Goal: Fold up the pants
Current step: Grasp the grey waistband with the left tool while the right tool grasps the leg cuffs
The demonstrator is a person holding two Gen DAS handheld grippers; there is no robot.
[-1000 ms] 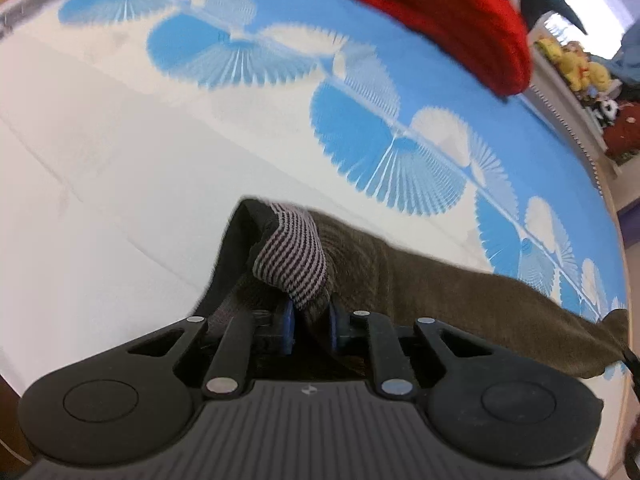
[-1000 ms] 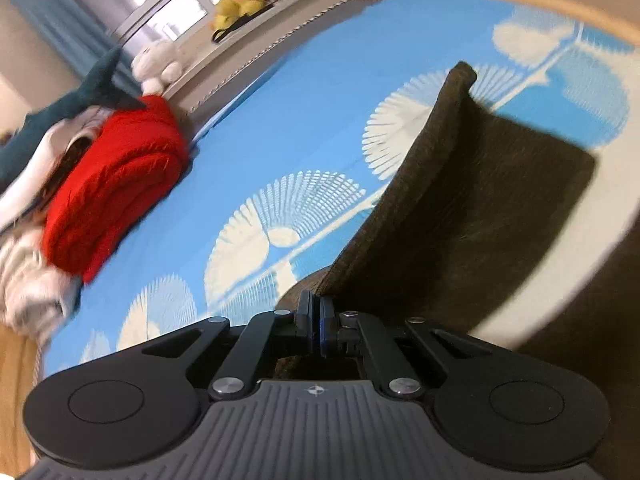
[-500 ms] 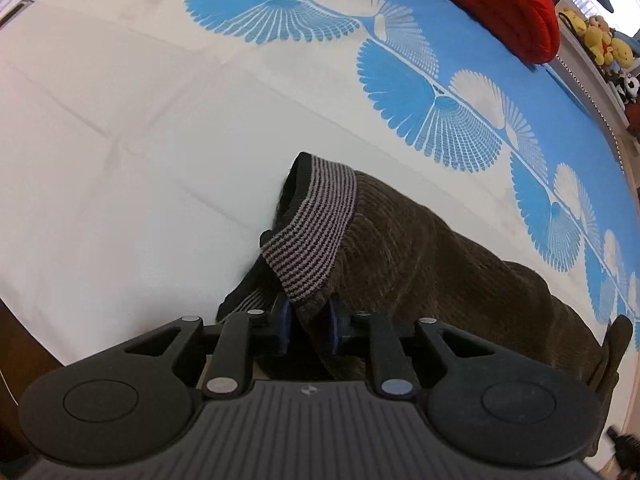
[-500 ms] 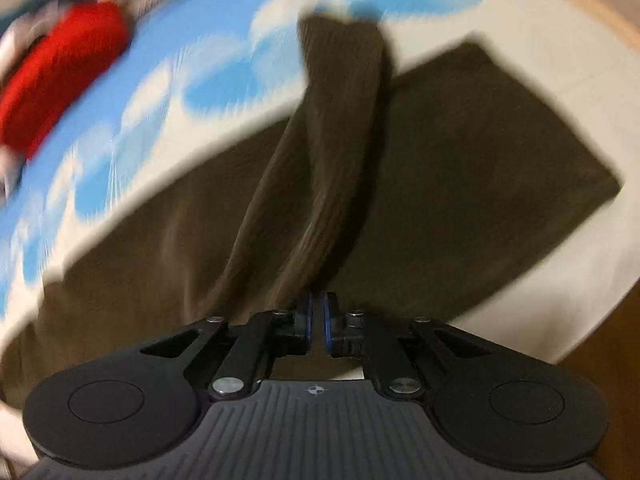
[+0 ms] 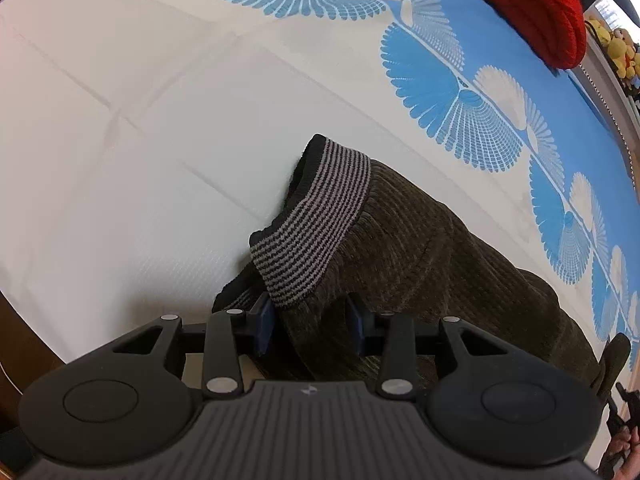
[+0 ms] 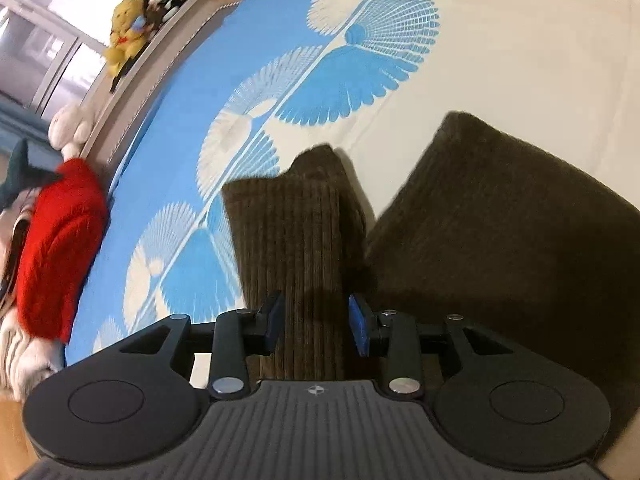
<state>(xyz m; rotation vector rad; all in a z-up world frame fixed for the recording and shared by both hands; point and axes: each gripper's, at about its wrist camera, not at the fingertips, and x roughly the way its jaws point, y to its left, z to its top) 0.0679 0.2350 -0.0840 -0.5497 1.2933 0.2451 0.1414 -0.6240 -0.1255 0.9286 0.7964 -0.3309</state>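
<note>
Dark brown corduroy pants [image 5: 440,264] lie on the bed, their grey-and-black striped waistband [image 5: 316,216] folded up in front of my left gripper [image 5: 310,328]. Its jaws are opening. Waist fabric still sits between the blue pads, which no longer press on it. In the right wrist view a leg end [image 6: 296,232] runs forward between the pads of my right gripper [image 6: 314,324]. Those jaws are opening too, with a gap beside the cloth. Another layer of the pants [image 6: 500,220] lies flat to the right.
The bed cover [image 5: 120,128] is white with blue fan prints [image 6: 348,84]. A red knitted garment [image 5: 520,4] [image 6: 60,248] lies at the far side. Plush toys [image 6: 124,36] sit on a ledge behind. The bed's wooden edge [image 5: 16,340] is close on the left.
Both grippers were shut on the fabric and now stand apart from it. The right one swung down and laid the leg end on the bed. The left one sank toward the waistband.
</note>
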